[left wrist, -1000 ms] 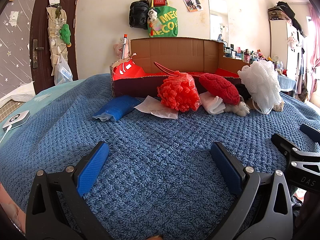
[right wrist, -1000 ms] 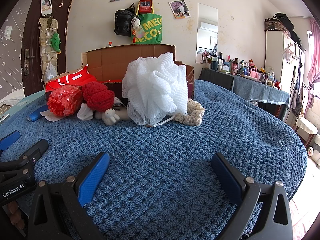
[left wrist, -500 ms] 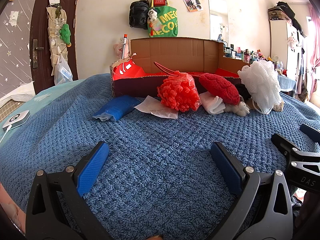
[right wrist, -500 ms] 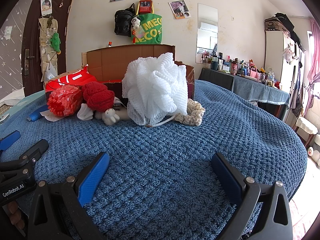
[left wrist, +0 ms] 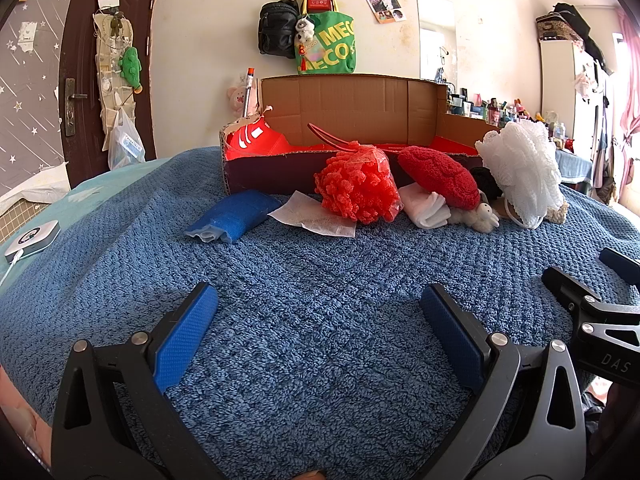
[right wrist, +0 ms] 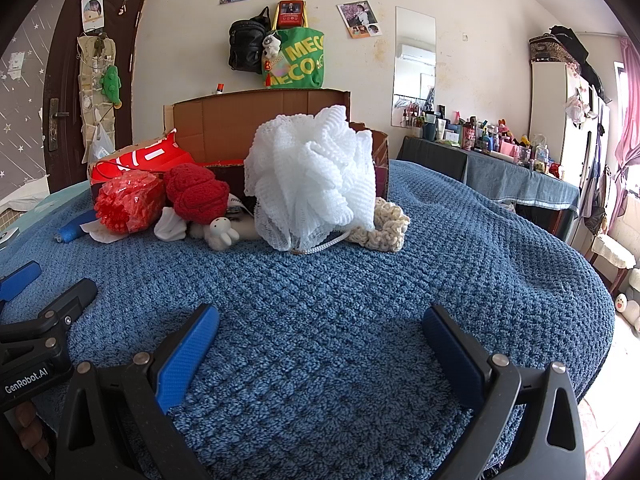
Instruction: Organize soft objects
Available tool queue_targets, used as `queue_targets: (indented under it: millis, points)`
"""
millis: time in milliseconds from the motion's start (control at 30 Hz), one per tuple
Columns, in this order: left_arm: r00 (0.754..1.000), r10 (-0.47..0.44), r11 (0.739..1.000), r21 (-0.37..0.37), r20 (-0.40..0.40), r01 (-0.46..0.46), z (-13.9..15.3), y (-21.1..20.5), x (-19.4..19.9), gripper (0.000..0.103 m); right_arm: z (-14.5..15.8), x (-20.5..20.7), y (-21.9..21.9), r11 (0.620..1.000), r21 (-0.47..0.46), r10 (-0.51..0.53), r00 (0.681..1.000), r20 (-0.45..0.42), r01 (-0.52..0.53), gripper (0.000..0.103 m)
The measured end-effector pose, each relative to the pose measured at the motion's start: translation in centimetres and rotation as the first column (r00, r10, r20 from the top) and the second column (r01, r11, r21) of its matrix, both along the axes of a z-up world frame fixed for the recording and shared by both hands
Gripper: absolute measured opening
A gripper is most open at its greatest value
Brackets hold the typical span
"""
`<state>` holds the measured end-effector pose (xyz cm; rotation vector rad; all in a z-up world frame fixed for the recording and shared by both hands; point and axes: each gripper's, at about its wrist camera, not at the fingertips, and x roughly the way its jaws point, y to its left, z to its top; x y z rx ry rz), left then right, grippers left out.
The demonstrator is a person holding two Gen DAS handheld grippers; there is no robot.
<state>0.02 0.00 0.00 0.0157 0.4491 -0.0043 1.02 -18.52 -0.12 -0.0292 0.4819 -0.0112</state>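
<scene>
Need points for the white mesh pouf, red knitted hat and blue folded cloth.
white mesh pouf (right wrist: 312, 176): right wrist view, middle of the ruffled mesh.
red knitted hat (left wrist: 440, 178): left wrist view, centre of the crown.
blue folded cloth (left wrist: 234, 216): left wrist view, middle of the top face.

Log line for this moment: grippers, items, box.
left gripper open, empty | right gripper open, empty | white pouf, red pouf, blue cloth on blanket before box | nothing grasped
</scene>
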Motion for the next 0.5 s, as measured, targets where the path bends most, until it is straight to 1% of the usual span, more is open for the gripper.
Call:
queue_targets:
  millis: [333,433,500]
  points:
    - [1.0,-0.007,1.0,0.0,-0.002,0.007,0.2,0.0,-0.1,0.103,0.0,0.0,0.0,1.0,0.003,0.004,1.0,-0.005,-0.004,0.103]
    - [1.0,-0.023,1.0,0.008,-0.002,0.023,0.6,-0.1,-0.1,0.103,0.1,0.0,0.0,0.999,0.025,0.023,1.0,-0.006,-0.023,0.103]
    - [0.999,-0.038,0.999,0.019,0.01,0.038,1.2,-0.4,0.0,0.103,1.3,0.6,0.2,0.999,0.026,0.027,1.0,0.001,-0.027,0.103]
